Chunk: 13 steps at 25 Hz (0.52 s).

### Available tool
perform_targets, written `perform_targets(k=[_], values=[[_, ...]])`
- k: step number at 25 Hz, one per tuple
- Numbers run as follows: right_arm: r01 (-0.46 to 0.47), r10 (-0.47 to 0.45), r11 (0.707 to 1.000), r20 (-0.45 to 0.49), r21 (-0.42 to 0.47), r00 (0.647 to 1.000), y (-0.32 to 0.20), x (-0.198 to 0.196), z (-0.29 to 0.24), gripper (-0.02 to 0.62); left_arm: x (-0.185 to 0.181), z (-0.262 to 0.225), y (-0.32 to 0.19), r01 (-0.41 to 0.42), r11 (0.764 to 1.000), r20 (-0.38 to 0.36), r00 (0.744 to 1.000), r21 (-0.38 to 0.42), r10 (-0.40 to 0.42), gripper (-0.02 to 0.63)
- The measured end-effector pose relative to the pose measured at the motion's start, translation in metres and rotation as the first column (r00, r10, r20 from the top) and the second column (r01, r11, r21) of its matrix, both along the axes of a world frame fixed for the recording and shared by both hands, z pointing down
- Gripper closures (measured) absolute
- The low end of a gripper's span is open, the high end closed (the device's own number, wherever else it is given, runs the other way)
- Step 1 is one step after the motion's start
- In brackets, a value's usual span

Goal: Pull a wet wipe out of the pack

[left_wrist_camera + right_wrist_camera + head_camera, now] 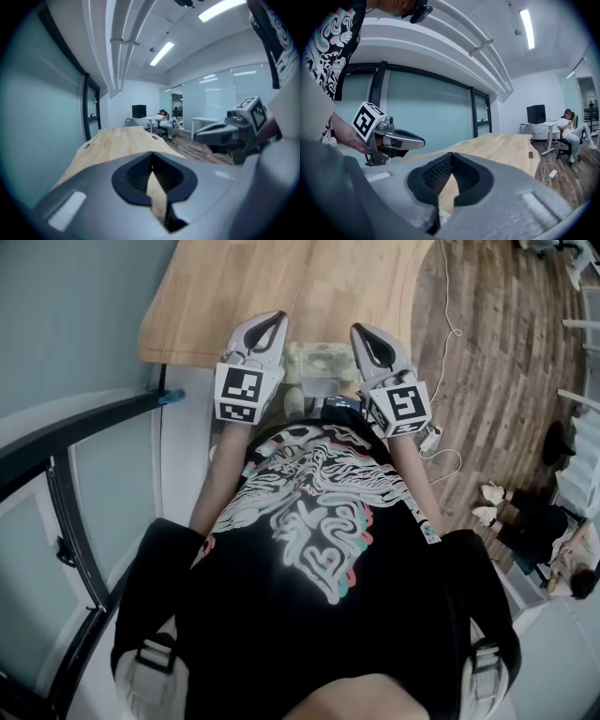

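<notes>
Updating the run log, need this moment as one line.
left tool: shut, empty | right tool: shut, empty | wipe pack: between tools, at table edge, not held

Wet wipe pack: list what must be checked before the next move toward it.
1. Wet wipe pack lies on the table between the two grippers: ok.
2. Left hand-held gripper is empty: ok.
3. Right hand-held gripper is empty: ok.
4. Jaws are open, ready to pinch a wipe: not ok, both pairs are together.
5. Pack's flap is open with a wipe sticking out: cannot tell from the head view.
6. A gripper is steadying the pack: not ok, neither gripper view shows its jaws on it.
</notes>
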State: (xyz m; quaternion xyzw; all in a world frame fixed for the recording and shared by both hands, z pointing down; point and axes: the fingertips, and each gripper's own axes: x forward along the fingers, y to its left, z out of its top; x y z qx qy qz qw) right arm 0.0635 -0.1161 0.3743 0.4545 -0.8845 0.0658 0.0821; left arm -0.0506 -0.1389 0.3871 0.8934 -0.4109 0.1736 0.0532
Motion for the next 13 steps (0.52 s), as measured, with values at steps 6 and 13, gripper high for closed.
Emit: perform_targets(k=[6, 13], values=[[-0.031, 0.031, 1.0, 0.049, -0.007, 0.998, -0.004, 0.007, -0.004, 0.595, 0.0, -0.003, -0.007, 0.038, 0.999, -0.068, 0.997, -0.001, -0.038, 0.617], [-0.025, 0.025, 1.0, 0.049, -0.004, 0.998, -0.006, 0.011, -0.006, 0.595, 0.004, -0.006, -0.015, 0.107, 0.991, -0.202, 0.972, -0.076, -0.12, 0.617]])
